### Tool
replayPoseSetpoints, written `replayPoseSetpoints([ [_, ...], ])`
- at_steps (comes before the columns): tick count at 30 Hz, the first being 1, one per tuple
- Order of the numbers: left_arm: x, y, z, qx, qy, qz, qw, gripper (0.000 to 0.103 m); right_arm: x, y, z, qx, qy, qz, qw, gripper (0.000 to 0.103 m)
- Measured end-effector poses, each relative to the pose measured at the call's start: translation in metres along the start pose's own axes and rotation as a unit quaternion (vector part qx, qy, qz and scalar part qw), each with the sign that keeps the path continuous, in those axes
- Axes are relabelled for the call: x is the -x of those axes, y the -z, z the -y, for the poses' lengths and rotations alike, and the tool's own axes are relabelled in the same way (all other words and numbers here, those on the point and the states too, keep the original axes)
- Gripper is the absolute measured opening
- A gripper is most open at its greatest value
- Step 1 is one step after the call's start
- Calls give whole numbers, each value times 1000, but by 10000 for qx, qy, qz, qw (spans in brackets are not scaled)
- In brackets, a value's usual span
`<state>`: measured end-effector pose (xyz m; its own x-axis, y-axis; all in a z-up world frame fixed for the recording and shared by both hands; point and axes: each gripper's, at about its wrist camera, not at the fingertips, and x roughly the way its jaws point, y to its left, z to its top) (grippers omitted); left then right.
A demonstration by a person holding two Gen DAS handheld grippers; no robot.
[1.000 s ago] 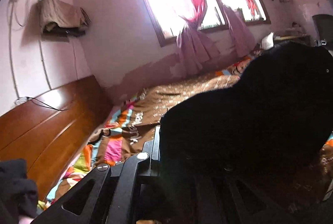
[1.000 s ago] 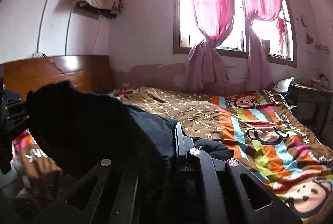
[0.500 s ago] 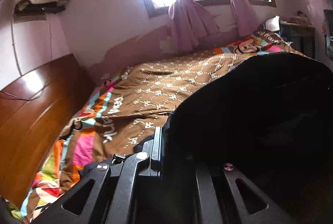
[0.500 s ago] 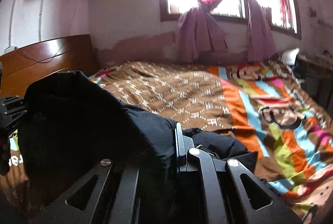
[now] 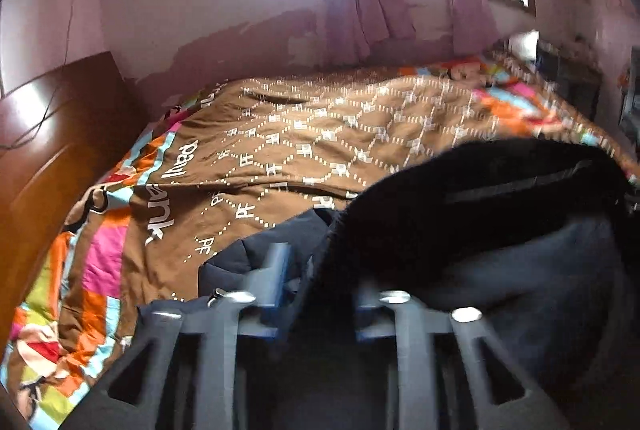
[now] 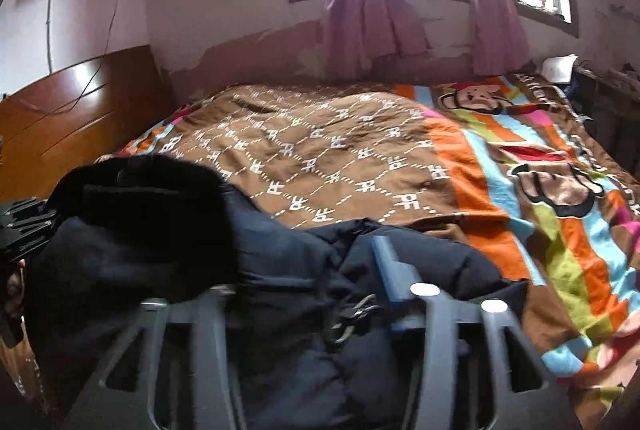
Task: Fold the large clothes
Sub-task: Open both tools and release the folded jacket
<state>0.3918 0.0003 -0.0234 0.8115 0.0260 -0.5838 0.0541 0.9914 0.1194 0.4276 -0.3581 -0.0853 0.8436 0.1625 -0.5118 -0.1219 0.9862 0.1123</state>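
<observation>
A dark navy padded jacket (image 6: 280, 270) with a black furry hood (image 6: 144, 198) lies on the near part of the bed; it also shows in the left wrist view (image 5: 500, 230). My left gripper (image 5: 316, 270) is shut on the jacket's edge, fabric bunched between its fingers. My right gripper (image 6: 304, 270) is shut on the jacket too, with only its right finger (image 6: 390, 270) showing above the cloth. The left gripper's body shows at the left edge of the right wrist view (image 6: 24, 226).
The bed carries a brown patterned quilt (image 6: 340, 158) with bright striped cartoon borders (image 6: 560, 214). A wooden headboard (image 5: 48, 150) stands on the left. Pink tied curtains (image 6: 368, 18) hang at the window behind. A dark table (image 6: 608, 98) stands at the far right.
Both grippers have come down toward the bed with the jacket. The jacket has dropped from filling the views to lying low on the quilt.
</observation>
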Motion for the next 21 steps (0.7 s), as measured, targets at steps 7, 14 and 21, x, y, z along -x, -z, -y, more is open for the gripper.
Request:
replayPoseSetpoints([
  [7, 58, -8, -7, 261, 220, 721, 9968, 100, 57, -17, 2, 202, 221, 630, 9976, 87],
  [14, 88, 15, 0, -167, 409, 595, 9972, 100, 102, -27, -10, 427, 99, 646, 9969, 94],
  [21, 81, 57, -18, -150, 201, 180, 9995, 101, 90, 11, -31, 427, -578, -83, 9974, 95],
])
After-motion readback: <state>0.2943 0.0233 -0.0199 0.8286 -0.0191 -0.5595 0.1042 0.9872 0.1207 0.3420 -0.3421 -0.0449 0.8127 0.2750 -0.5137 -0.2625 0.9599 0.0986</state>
